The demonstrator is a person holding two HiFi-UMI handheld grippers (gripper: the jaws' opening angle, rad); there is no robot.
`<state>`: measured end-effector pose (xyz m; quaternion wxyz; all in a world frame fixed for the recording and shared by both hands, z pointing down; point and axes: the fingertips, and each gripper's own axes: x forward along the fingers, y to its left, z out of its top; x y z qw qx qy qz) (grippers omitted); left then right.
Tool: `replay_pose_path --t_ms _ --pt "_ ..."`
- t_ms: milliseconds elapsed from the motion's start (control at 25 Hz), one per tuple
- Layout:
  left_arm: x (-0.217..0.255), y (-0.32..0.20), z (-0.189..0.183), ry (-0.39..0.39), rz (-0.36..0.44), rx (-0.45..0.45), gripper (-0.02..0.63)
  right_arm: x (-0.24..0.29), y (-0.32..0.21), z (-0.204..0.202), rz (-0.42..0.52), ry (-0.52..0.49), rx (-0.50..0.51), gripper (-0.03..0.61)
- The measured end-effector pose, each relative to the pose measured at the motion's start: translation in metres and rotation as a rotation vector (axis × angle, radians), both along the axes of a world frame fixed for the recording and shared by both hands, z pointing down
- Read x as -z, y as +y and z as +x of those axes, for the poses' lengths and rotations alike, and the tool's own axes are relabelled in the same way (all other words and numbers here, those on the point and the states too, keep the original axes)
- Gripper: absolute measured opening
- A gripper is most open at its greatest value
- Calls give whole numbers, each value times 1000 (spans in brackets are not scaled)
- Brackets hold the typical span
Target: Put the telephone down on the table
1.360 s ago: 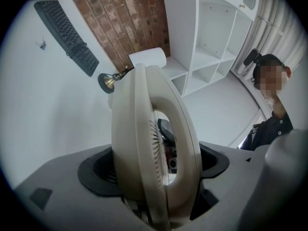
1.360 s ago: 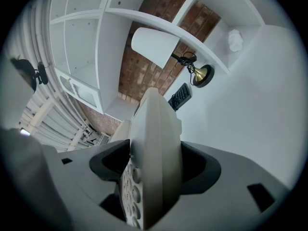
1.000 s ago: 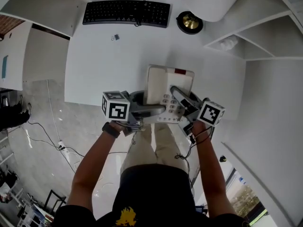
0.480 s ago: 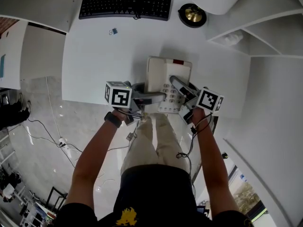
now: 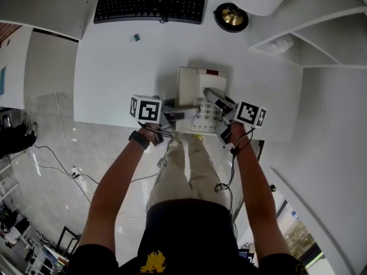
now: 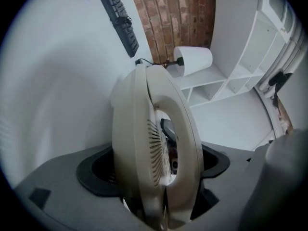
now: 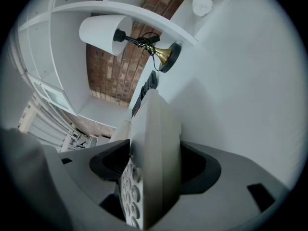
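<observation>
A cream desk telephone (image 5: 194, 90) with a keypad and handset hangs over the front part of the white table (image 5: 114, 79). My left gripper (image 5: 182, 112) is shut on its left side, and the left gripper view shows the telephone (image 6: 154, 158) edge-on, clamped between the dark jaws. My right gripper (image 5: 215, 103) is shut on the right side; the right gripper view has the telephone (image 7: 151, 162) wedged between the jaws with its buttons showing. Whether its base touches the table I cannot tell.
A black keyboard (image 5: 150, 7) lies at the table's far edge, with a brass lamp base (image 5: 231, 17) to its right and a small binder clip (image 5: 135, 38) on the left. White shelving (image 5: 321, 44) stands at the right. The table's front edge runs just under the grippers.
Both grippers have carried the telephone forward, away from the person's body and farther over the table. Both stay clamped on it.
</observation>
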<state>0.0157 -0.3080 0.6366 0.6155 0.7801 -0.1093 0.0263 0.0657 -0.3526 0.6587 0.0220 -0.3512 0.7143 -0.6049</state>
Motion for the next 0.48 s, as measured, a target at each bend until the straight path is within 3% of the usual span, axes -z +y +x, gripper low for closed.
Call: replay_pose_path --t_ms 480 --pt "-4 2 1 -10 11 10 457 -3 2 2 12 8 5 302"
